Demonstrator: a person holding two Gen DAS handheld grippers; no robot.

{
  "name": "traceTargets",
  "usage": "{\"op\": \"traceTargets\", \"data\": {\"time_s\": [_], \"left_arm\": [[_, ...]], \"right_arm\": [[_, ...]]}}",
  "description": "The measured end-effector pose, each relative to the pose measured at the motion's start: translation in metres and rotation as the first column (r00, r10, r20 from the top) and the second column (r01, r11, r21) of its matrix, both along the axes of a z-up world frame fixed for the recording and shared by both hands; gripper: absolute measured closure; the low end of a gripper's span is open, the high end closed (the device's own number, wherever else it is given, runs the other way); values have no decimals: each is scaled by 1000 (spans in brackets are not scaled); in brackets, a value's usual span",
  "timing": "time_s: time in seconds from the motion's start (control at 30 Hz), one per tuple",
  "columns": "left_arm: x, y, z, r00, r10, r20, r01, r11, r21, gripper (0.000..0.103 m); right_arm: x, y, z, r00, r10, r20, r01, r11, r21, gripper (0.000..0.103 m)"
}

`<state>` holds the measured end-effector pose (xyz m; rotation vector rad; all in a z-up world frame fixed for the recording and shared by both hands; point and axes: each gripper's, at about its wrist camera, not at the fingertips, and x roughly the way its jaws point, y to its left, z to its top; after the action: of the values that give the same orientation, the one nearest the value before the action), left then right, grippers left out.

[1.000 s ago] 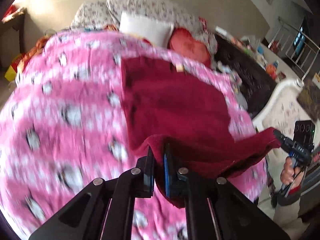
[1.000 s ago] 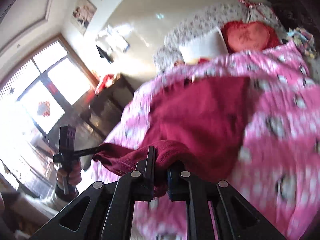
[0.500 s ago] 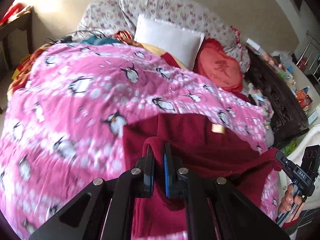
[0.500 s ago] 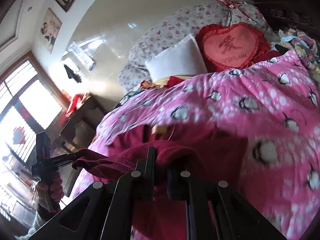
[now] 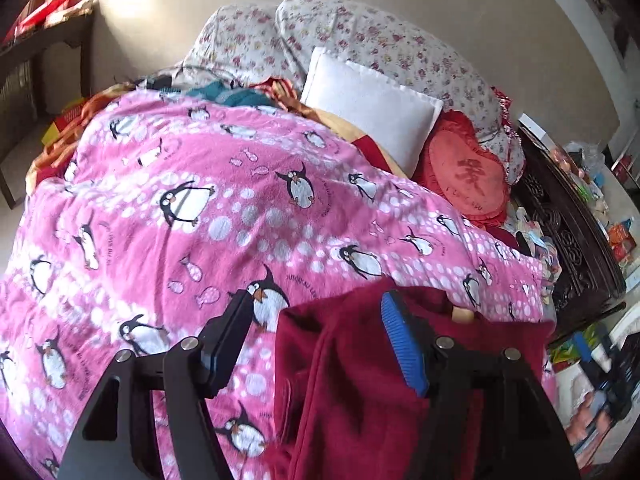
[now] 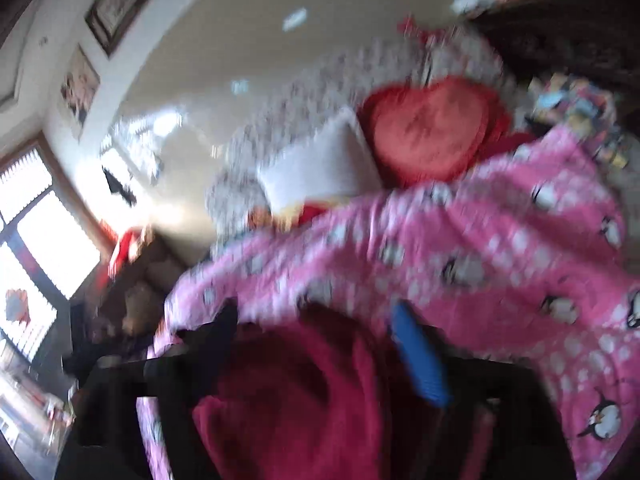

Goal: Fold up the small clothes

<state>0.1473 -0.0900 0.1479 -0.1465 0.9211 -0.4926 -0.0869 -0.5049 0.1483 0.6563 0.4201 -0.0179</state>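
Left wrist view: the left gripper (image 5: 316, 332) is opening, its fingers (image 5: 404, 344) spreading wide. The dark red garment (image 5: 360, 392) is lying folded on the pink blanket (image 5: 208, 216) at the near edge of the bed, partly between the fingers; the blue-padded finger is resting over the cloth, and the black finger is standing apart over the blanket, so nothing is being pinched. A white pillow (image 5: 372, 100) and a red heart cushion (image 5: 468, 176) are leaning against the floral headboard (image 5: 384, 40) beyond. A dark carved cabinet (image 5: 568, 232) is standing to the right of the bed.

Right wrist view (heavily blurred): the right gripper (image 6: 320, 336) is also opening, its fingers (image 6: 420, 360) spread. The garment (image 6: 296, 392) is lying below and between them, but contact cannot be judged. The blanket (image 6: 480, 248), pillow (image 6: 320, 168) and cushion (image 6: 432, 124) are showing behind, with a bright window (image 6: 36, 240) at left.
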Motion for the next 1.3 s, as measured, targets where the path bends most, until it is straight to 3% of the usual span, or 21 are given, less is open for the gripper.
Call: {"op": "traceTargets", "data": {"time_s": [0.07, 0.13, 0.2, 0.27, 0.43, 0.57, 0.73, 0.87, 0.93, 1.07, 1.23, 1.27, 1.3], "left_arm": [[-12, -5, 2, 999, -34, 22, 34, 999, 24, 36], [-22, -13, -1, 997, -63, 38, 62, 997, 39, 36], [-30, -23, -9, 996, -84, 39, 82, 995, 49, 35], [-35, -37, -23, 994, -111, 24, 109, 991, 77, 35], [-23, -63, -55, 997, -78, 30, 71, 981, 182, 35], [-1, -70, -81, 999, -44, -4, 44, 975, 216, 33], [-9, -79, -76, 998, -40, 53, 24, 962, 273, 31], [-22, -70, -68, 996, -40, 74, 18, 960, 280, 31], [-31, -65, -65, 995, -40, 93, 12, 957, 290, 31], [-49, -55, -61, 992, -50, 118, 14, 957, 289, 31], [-65, -49, -62, 990, -66, 123, 27, 956, 294, 31], [-68, -48, -64, 990, -69, 120, 31, 955, 294, 31], [-69, -47, -65, 991, -72, 116, 35, 955, 295, 31]], "right_arm": [[-4, 5, 4, 1000, 27, 6, -27, 1000, 14, 20], [-1, 22, 1, 998, 20, -67, -24, 997, -67, 27], [7, 35, -9, 991, 30, -128, -46, 991, -126, 48], [17, 44, -21, 984, 49, -171, -76, 985, -156, 58], [48, 54, -62, 958, 6, -288, -80, 967, -243, 64], [69, 56, -86, 930, -56, -364, -81, 932, -352, 66], [77, 51, -84, 923, -102, -372, -53, 922, -385, 67], [58, 53, -69, 928, -123, -351, -22, 924, -383, 65], [41, 53, -61, 933, -134, -335, -3, 926, -379, 60], [18, 55, -57, 928, -167, -332, 28, 922, -385, 35], [13, 55, -73, 905, -172, -389, 16, 927, -374, 35], [14, 55, -77, 905, -158, -395, 2, 930, -367, 51], [16, 56, -80, 904, -154, -399, -8, 927, -376, 88]]}}
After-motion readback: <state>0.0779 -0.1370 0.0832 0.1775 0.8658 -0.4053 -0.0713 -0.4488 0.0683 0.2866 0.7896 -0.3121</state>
